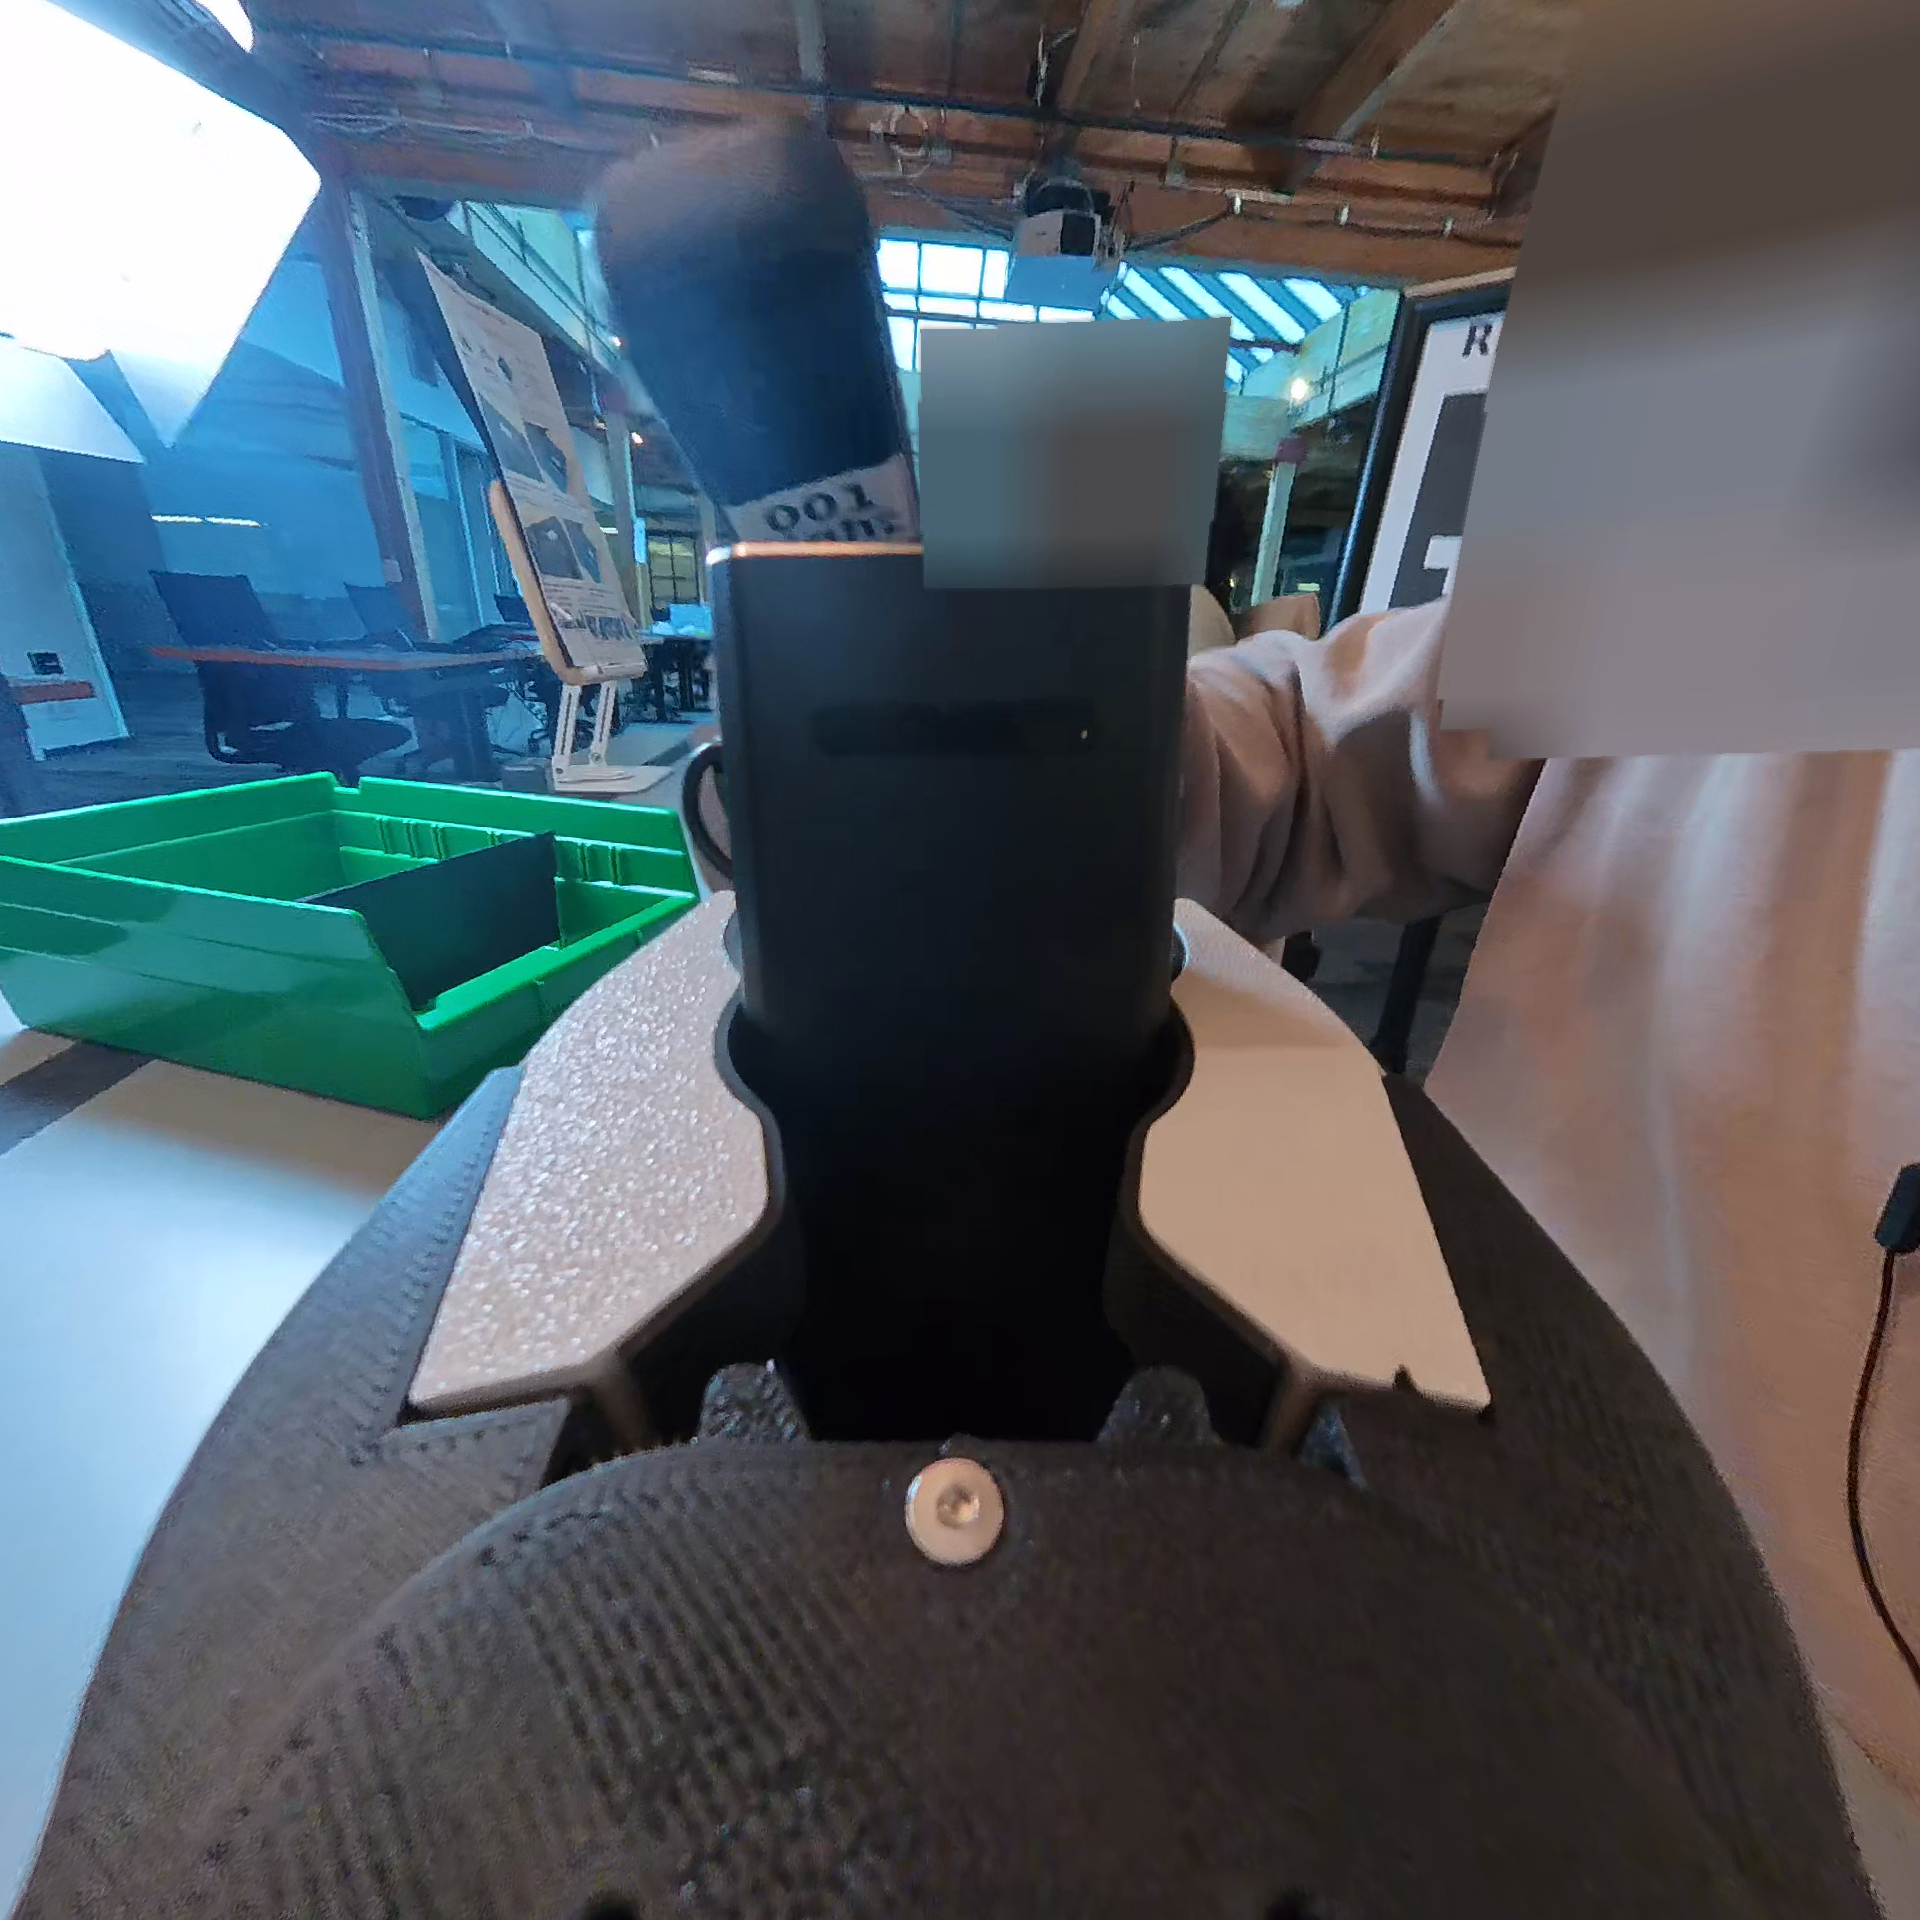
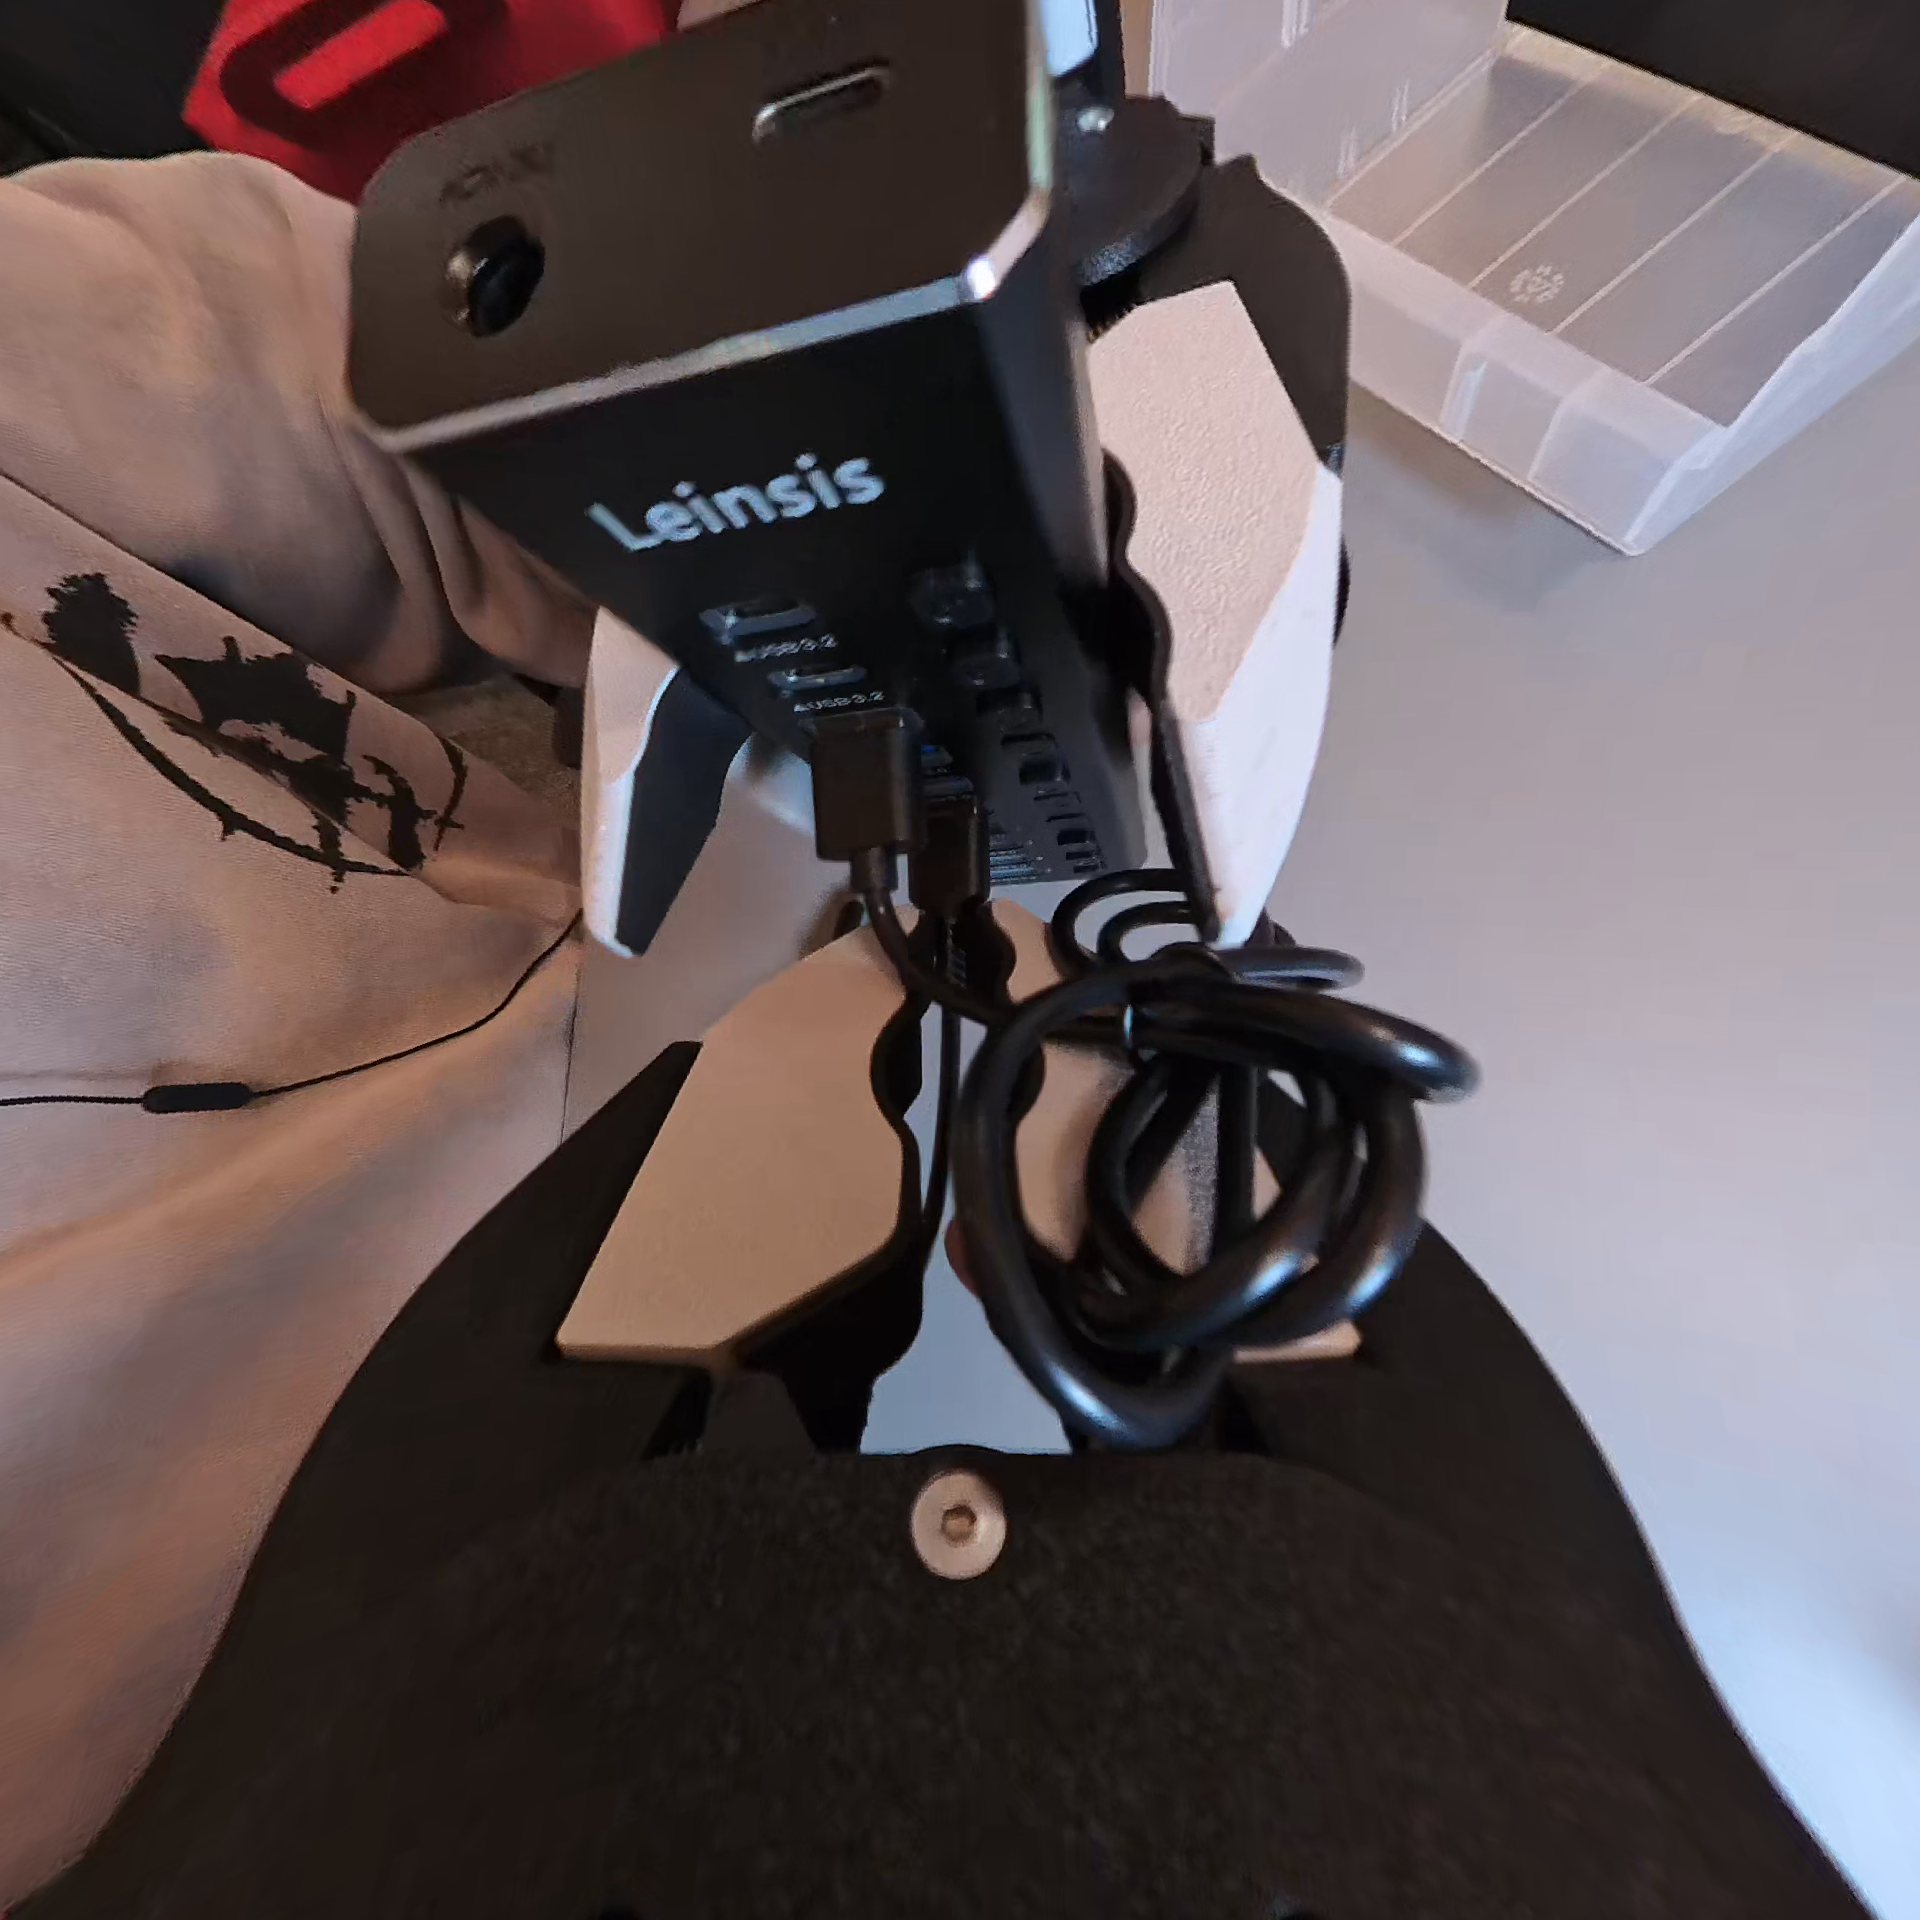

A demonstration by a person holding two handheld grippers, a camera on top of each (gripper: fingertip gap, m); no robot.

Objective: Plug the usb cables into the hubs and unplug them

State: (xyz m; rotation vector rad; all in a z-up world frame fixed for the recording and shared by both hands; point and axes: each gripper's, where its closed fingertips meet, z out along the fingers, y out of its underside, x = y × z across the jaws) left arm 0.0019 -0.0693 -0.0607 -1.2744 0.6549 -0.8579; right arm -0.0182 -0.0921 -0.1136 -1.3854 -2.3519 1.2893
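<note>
Left gripper [image 1: 956, 997] fingers pinch the dark hub [image 1: 951, 790] aloft above the surface — two USB cables [image 2: 1195, 1143] plugged in; right gripper [image 2: 940, 997] fingers pinch one cable.

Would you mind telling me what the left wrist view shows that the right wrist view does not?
Only the left wrist view shows the green bin with its black divider, a poster on a stand and the hub's plain back. Only the right wrist view shows the hub's port face, two plugs seated in it, the coiled black cable and a clear plastic box. Both show the dark hub, clamped in the left gripper, and the person's pale sleeve.
</note>
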